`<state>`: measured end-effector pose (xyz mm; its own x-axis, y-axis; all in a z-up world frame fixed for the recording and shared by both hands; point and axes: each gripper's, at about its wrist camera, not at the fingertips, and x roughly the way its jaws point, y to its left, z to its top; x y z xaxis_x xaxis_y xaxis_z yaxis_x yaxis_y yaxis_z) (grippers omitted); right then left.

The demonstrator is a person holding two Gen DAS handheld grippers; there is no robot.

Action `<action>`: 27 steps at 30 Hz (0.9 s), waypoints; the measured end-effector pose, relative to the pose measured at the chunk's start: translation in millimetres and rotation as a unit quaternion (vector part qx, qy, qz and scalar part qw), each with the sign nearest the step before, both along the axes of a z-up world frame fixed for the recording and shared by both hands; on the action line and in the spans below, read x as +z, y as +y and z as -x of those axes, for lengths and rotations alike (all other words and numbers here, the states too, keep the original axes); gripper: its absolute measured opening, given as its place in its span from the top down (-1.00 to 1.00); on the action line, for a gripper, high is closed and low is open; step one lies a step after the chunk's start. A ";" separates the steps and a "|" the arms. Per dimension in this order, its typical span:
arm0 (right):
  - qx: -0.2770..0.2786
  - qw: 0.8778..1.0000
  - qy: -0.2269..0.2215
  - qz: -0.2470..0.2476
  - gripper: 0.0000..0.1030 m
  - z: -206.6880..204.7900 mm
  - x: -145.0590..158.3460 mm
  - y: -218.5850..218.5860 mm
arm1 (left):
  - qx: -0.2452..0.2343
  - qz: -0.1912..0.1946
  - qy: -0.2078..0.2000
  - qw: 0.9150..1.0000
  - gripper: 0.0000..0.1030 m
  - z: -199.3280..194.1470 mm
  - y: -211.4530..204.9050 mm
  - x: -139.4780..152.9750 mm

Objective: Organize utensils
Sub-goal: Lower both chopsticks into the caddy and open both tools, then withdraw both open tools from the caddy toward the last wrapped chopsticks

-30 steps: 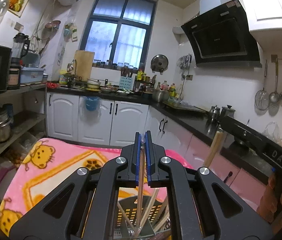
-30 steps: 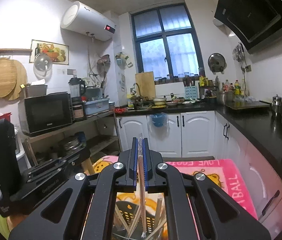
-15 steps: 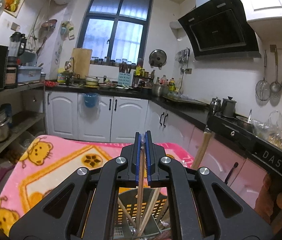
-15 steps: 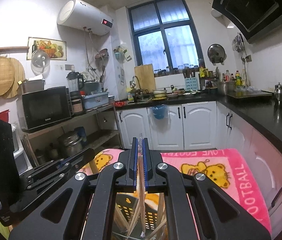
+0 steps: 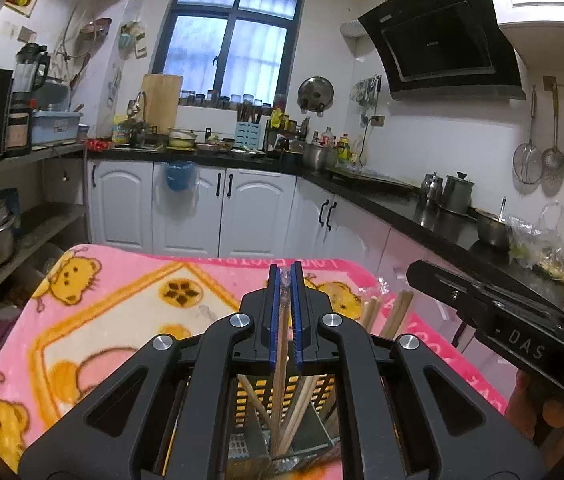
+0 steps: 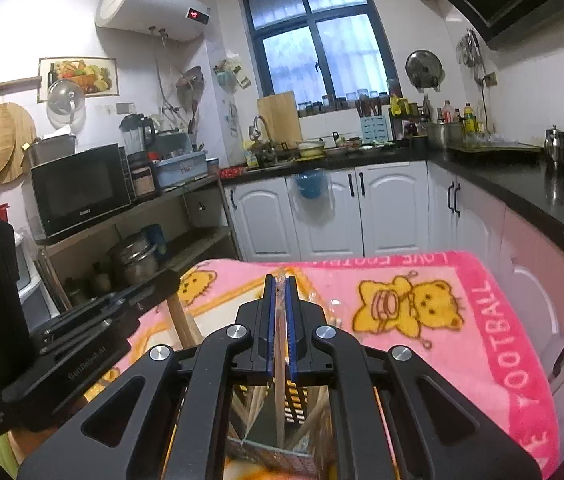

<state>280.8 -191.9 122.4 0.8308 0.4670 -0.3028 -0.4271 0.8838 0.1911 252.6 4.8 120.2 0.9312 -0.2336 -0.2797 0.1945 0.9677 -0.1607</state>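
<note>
Left gripper (image 5: 285, 280) clamping a chopstick (image 5: 282, 344), right gripper (image 6: 278, 284) likewise, slotted utensil holder (image 5: 285, 396) below, pink blanket (image 5: 122, 304) beneath

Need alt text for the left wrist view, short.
The left gripper is shut on a wooden chopstick that reaches down into a slotted utensil holder already holding more chopsticks. A pink cartoon blanket lies beneath, the right gripper is at the right edge, kitchen cabinets behind.
</note>
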 end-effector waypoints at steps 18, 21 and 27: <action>-0.027 0.999 0.019 0.026 0.41 26.7 -15.3 -24.7 | -0.003 0.016 0.028 0.999 0.16 17.9 8.8 -5.5; -0.025 0.999 0.028 0.028 0.26 33.1 -18.1 -29.1 | 0.000 0.015 0.021 1.000 -0.08 26.4 9.4 -2.9; -0.019 0.998 0.040 0.040 0.12 47.5 -22.3 -32.8 | 0.003 0.016 0.024 1.000 -0.48 44.3 8.9 -0.1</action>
<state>233.3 -224.7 100.1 0.8194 0.4068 -0.4039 -0.3786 0.9131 0.1516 208.3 13.7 120.1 0.9180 -0.2383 -0.3171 0.1808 0.9629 -0.2003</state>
